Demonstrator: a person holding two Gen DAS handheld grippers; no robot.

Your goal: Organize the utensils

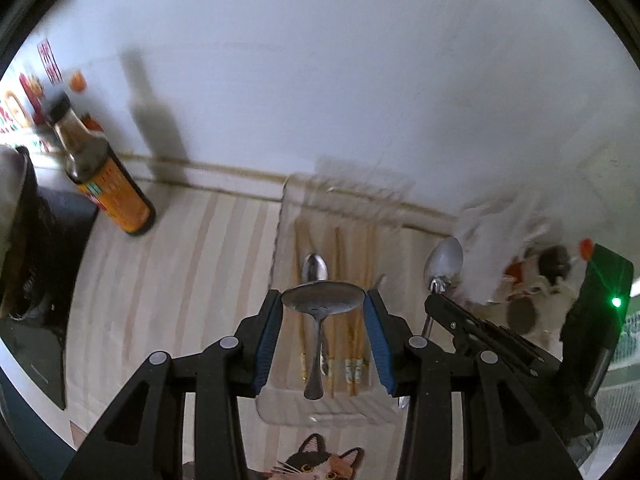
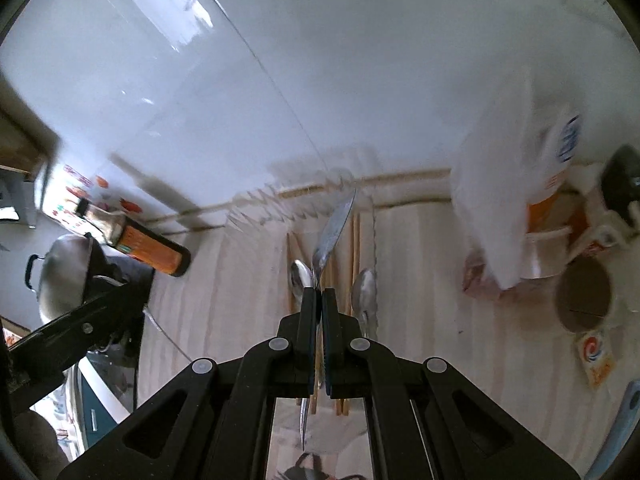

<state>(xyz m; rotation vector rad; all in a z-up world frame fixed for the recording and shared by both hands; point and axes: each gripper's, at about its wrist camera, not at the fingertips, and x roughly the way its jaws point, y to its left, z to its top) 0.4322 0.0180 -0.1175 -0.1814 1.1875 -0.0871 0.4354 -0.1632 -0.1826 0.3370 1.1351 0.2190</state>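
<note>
Above the clear tray (image 1: pixel 276 240), the left gripper (image 1: pixel 324 300) has its fingers (image 1: pixel 266 332) clamped on the bowl of a spoon (image 1: pixel 323 300), handle hanging down over the tray. Right gripper (image 2: pixel 319 300) just right of the tray's middle, fingers (image 2: pixel 308 320) pressed together on a second spoon (image 2: pixel 334 224), bowl pointing up. In the tray: chopsticks (image 1: pixel 338 264) and a third spoon (image 1: pixel 315 268). Fourth spoon (image 2: pixel 363 292) in the tray's right part. Sauce bottle (image 1: pixel 108 176) left of the tray on the striped tabletop (image 1: pixel 180 280).
</note>
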